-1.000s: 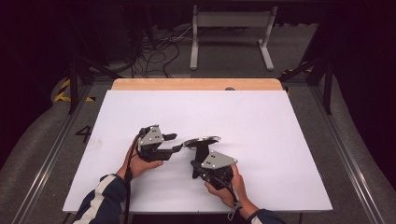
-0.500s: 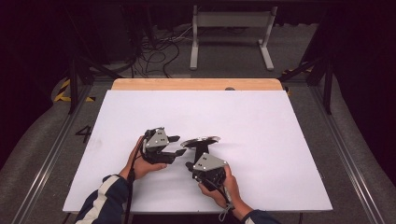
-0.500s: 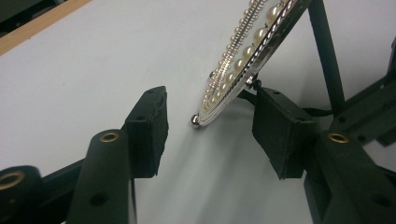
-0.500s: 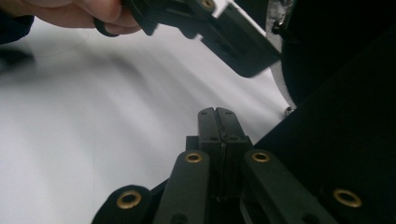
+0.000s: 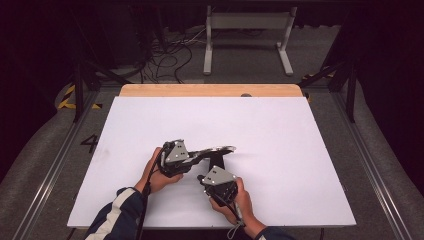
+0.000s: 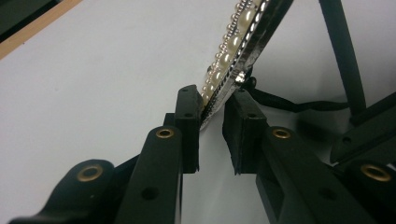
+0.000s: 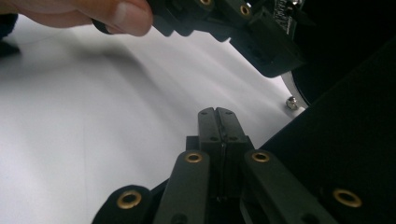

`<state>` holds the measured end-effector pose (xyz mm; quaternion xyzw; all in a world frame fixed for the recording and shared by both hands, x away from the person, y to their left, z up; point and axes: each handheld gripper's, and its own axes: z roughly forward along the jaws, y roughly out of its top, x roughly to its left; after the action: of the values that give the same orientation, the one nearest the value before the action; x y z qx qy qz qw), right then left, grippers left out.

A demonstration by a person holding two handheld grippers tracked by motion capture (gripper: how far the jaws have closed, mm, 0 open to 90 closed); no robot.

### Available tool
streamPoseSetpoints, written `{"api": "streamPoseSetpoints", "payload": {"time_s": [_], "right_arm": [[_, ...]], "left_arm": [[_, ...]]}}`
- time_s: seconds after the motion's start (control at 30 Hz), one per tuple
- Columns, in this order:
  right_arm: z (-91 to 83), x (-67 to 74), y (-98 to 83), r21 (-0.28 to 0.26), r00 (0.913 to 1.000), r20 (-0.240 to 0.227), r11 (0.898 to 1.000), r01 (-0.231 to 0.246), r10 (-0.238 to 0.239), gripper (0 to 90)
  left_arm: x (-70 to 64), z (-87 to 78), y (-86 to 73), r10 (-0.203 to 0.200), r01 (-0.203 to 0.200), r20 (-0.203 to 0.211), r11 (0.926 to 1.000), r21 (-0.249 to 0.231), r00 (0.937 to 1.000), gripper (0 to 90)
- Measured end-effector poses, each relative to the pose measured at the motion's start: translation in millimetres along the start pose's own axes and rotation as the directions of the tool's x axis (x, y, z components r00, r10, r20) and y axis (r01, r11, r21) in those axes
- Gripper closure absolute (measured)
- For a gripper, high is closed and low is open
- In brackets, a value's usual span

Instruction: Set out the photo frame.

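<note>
Near the table's (image 5: 280,130) front edge, my left gripper (image 6: 212,109) has just closed on the pearl-edged frame (image 6: 243,32) — my right gripper (image 7: 218,114) is fully closed.

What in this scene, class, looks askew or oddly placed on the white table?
The pearl-trimmed piece stands out: instead of lying flat, it is lifted on edge, tilted, its rim between the left gripper jaws, which have just been closing. The right gripper is shut beside a black part. The table looks tidy otherwise.

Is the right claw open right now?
No, in the right gripper view the right claw has its two black jaws pressed flat together, with nothing visible between them, over the white table.
</note>
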<state>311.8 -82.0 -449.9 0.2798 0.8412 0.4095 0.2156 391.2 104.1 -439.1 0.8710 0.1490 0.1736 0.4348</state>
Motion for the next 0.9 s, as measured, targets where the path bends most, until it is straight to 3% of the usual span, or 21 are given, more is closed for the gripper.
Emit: {"api": "streamPoseSetpoints", "payload": {"time_s": [0.4,0.77,0.9], "right_arm": [[-8.2,-6.0,-4.4,0.031,0.9999,-0.003,0.999,-0.01,0.01,90.0],[-14.4,-11.0,-9.2,0.048,0.9998,-0.01,0.999,-0.016,0.016,90.0],[-17.5,-14.3,-11.4,0.047,0.9996,-0.008,0.999,-0.027,0.027,90.0]], "left_arm": [[-14.0,-8.2,3.7,0.088,-0.086,-0.042,0.9952,0.046,0.9952,80.8],[-17.3,-8.3,4.4,0.087,-0.085,-0.029,0.995,0.052,0.9958,80.6],[-16.2,-5.9,4.7,0.072,-0.072,-0.013,0.9969,0.033,0.9973,79.4]]}}
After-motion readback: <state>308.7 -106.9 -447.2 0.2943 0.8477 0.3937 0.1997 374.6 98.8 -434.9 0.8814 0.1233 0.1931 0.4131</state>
